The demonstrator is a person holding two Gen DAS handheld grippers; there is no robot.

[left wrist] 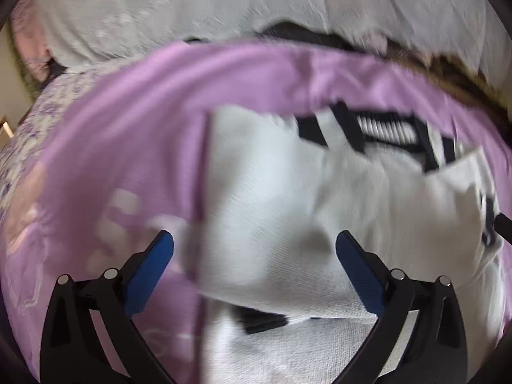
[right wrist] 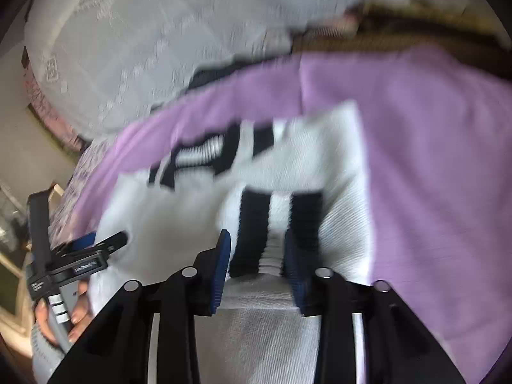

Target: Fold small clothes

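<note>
From your left wrist camera, the left gripper (left wrist: 254, 246) stands wide apart, its blue pads (left wrist: 150, 272) clear of any cloth, hovering over the white sock (left wrist: 288, 198). The sock lies folded on the lilac cloth (left wrist: 128, 134), its black-striped ribbed cuff (left wrist: 387, 131) at the far end. Beyond the lilac cloth you see a pale grey bedspread (left wrist: 160, 16) and a brown patterned fabric (left wrist: 454, 76); the picture is blurred.

Your right wrist camera shows what the other does not: your left hand (right wrist: 76, 307) on the left gripper's handle at the lower left. The right gripper (right wrist: 256, 249) stands narrow, with a second striped cuff (right wrist: 278, 224) between its pads; blur hides whether they press it. Here the white sock (right wrist: 179, 211) fills the centre, ribbed and bunched, on the lilac cloth (right wrist: 432, 176).
</note>
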